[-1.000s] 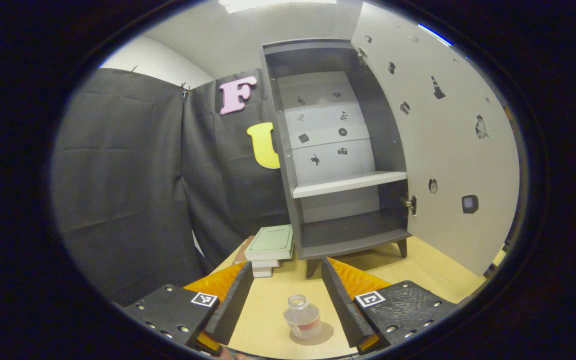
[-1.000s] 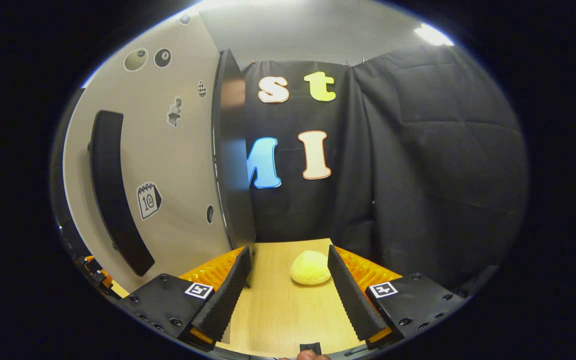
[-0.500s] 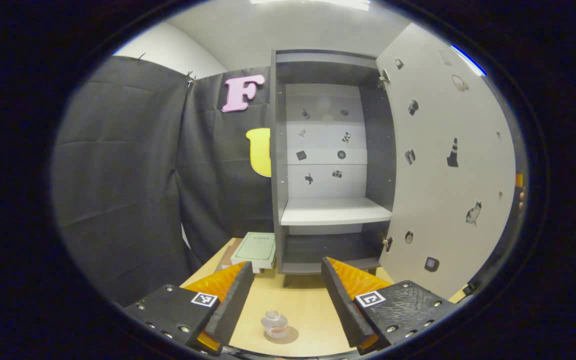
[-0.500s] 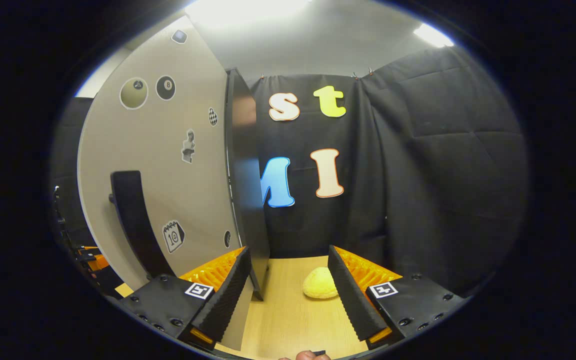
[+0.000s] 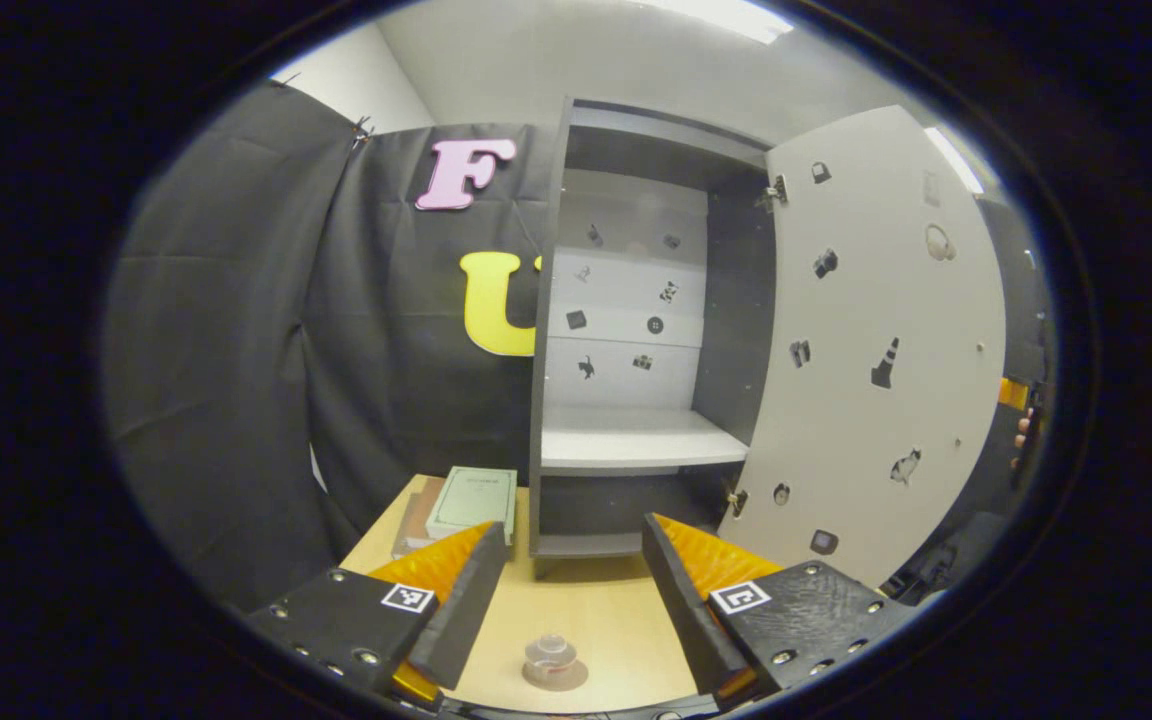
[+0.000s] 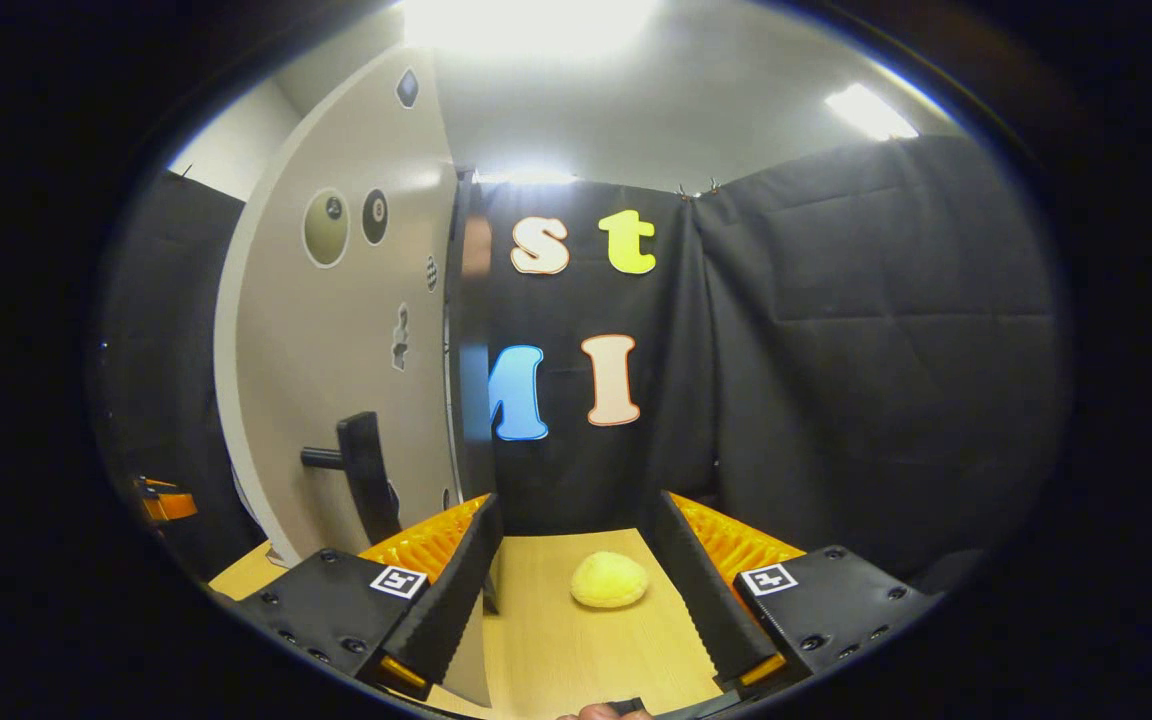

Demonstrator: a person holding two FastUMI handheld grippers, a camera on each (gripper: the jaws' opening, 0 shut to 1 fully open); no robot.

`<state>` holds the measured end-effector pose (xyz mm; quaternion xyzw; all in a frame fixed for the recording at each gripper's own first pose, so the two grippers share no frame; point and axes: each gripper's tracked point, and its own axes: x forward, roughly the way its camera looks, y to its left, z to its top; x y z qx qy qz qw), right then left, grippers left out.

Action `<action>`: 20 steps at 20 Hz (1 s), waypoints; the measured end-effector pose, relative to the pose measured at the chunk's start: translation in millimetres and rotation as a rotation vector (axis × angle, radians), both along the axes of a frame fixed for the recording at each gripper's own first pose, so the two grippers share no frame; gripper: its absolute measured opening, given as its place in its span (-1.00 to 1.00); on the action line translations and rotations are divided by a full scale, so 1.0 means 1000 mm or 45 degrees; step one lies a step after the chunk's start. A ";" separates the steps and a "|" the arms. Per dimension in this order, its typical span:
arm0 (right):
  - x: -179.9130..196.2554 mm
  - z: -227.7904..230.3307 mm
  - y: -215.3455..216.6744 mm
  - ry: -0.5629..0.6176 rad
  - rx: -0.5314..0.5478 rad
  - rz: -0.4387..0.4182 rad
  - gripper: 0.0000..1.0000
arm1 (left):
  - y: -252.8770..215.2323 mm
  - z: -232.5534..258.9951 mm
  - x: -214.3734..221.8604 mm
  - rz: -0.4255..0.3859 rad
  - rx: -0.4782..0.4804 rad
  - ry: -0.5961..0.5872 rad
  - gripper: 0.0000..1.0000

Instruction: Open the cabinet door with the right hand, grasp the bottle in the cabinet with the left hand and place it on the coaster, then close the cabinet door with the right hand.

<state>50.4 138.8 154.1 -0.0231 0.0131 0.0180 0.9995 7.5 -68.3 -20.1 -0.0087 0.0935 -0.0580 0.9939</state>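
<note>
Your left gripper (image 5: 564, 590) and right gripper (image 6: 576, 590) gape, holding nothing; the bottle (image 5: 550, 655) sits on the coaster (image 5: 566, 678), outside the open cabinet (image 5: 636, 440).

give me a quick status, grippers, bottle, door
Left hand-held gripper open, empty. Right hand-held gripper open, empty, beside the door handle. Bottle upright on coaster. Cabinet door open; nothing in its way.

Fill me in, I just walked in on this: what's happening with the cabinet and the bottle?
A person is working with two handheld grippers. The bottle stands on the coaster on the table, between the open fingers of the left gripper, which holds nothing. The cabinet door is open, the shelves bare. The right gripper is open beside the door handle, so closing remains.
</note>
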 end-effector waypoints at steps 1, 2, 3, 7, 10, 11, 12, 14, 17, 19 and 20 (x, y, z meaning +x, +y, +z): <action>0.002 -0.004 0.006 0.018 -0.018 -0.009 0.96 | 0.008 -0.001 -0.001 0.002 -0.003 -0.005 0.65; -0.003 -0.006 0.002 0.032 -0.046 -0.033 0.96 | 0.015 -0.002 -0.002 0.005 -0.016 -0.002 0.65; -0.006 -0.003 0.001 0.033 -0.048 -0.057 0.80 | 0.023 -0.006 -0.003 0.009 -0.035 0.003 0.65; -0.010 -0.004 0.012 0.052 0.022 -0.083 0.80 | 0.060 -0.014 -0.005 0.041 -0.090 0.022 0.65; -0.014 0.001 0.022 0.031 -0.006 -0.105 0.87 | 0.089 -0.018 -0.007 0.059 -0.026 0.024 0.65; -0.018 0.000 0.028 0.028 0.008 -0.103 0.87 | 0.097 -0.020 -0.009 0.060 -0.006 0.026 0.70; -0.020 0.000 0.036 0.031 0.022 -0.098 0.80 | 0.102 -0.021 -0.011 0.057 0.006 0.028 0.70; -0.023 -0.002 0.049 0.031 0.031 -0.081 0.87 | 0.111 -0.023 -0.016 0.050 0.013 0.033 0.69; -0.025 -0.004 0.065 0.047 0.036 -0.078 0.87 | 0.118 -0.030 -0.022 0.038 0.003 0.050 0.65; -0.024 -0.003 0.076 0.046 0.044 -0.082 0.87 | 0.122 -0.032 -0.023 0.030 0.016 0.049 0.65; -0.022 -0.003 0.082 0.045 0.053 -0.078 0.87 | 0.124 -0.032 -0.024 0.025 0.030 0.051 0.65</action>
